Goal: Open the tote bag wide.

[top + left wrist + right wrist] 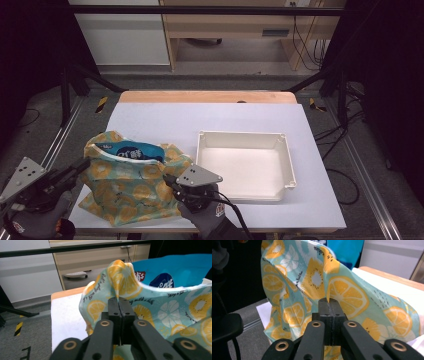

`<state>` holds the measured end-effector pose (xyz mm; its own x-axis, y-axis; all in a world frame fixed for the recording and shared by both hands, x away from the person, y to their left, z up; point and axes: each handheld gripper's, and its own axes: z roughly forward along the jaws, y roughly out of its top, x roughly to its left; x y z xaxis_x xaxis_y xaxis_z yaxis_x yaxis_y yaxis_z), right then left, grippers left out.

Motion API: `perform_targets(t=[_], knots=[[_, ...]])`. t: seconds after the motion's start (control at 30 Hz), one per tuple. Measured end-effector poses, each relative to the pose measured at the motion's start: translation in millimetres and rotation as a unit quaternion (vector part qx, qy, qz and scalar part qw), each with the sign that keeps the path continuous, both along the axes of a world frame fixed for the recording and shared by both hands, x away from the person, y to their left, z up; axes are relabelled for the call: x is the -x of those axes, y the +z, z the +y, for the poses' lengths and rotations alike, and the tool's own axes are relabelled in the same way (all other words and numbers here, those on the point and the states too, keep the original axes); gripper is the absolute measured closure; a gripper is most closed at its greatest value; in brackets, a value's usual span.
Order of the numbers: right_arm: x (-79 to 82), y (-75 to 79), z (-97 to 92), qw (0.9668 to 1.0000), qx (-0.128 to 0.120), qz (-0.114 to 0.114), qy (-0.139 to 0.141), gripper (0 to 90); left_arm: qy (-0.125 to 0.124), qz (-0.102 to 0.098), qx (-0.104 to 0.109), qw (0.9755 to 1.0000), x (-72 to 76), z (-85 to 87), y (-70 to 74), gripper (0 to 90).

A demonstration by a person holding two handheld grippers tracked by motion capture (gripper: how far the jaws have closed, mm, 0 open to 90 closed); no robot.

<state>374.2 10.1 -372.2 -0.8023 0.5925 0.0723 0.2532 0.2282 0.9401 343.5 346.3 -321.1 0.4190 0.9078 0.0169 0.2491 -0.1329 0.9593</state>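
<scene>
On the near left part of a white table, a teal fabric bag printed with orange and lemon slices stands propped open between two hand-held grippers. At the bag's left edge, the left gripper has its black jaws pressed together on a fold of the printed cloth; the left gripper view shows the fabric rising from between the closed jaws. At the bag's right edge, the right gripper, carried in a gloved hand and topped by a grey three-cornered plate, likewise pinches the cloth, and the right gripper view shows a pleat of the bag caught between its shut jaws. A blue snack packet with white lettering sits inside the bag, its top showing above the open mouth. Just to the right of the bag, near the right gripper, lies an empty white plastic tray with raised walls. Beyond the table's far wooden edge stand pale cabinets and a wooden desk, with cables on the grey floor.
</scene>
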Motion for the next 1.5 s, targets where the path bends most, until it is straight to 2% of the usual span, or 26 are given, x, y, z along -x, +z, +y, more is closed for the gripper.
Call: perform_targets(t=[0.13, 0.3, 0.57, 0.87, 0.97, 1.27, 1.5], knots=[[1.8, 6.5, 7.7, 0.9999, -0.005, -0.011, 0.007, 90.0, 0.022, -0.016, 0.006, 0.9996, 5.4, 6.3, 2.2, 90.0], [0.8, 11.2, 19.2, 0.9997, 0.003, -0.019, 0.013, 90.0, 0.039, -0.014, 0.003, 0.9991, 11.1, 13.6, -2.0, 90.0], [1.1, 4.9, 17.9, 0.9998, 0.008, -0.010, 0.013, 90.0, 0.029, 0.003, -0.005, 0.9996, 16.7, 13.5, -19.7, 90.0], [1.5, -14.4, 13.2, 0.9998, 0.012, 0.012, 0.010, 90.0, 0.021, 0.040, -0.008, 0.9990, 11.8, 11.2, -45.0, 90.0], [0.5, -22.3, 12.6, 0.9997, 0.013, 0.019, 0.007, 90.0, 0.018, 0.051, -0.016, 0.9984, 9.7, 10.3, -51.7, 89.9], [1.5, -44.3, 14.7, 0.9990, 0.022, 0.040, 0.004, 90.0, 0.010, 0.076, -0.023, 0.9968, 7.6, 9.9, -71.9, 89.9], [1.1, -56.0, 16.1, 0.9983, 0.026, 0.053, 0.005, 90.0, 0.006, 0.088, -0.029, 0.9957, 5.3, 10.5, -82.1, 89.9]])
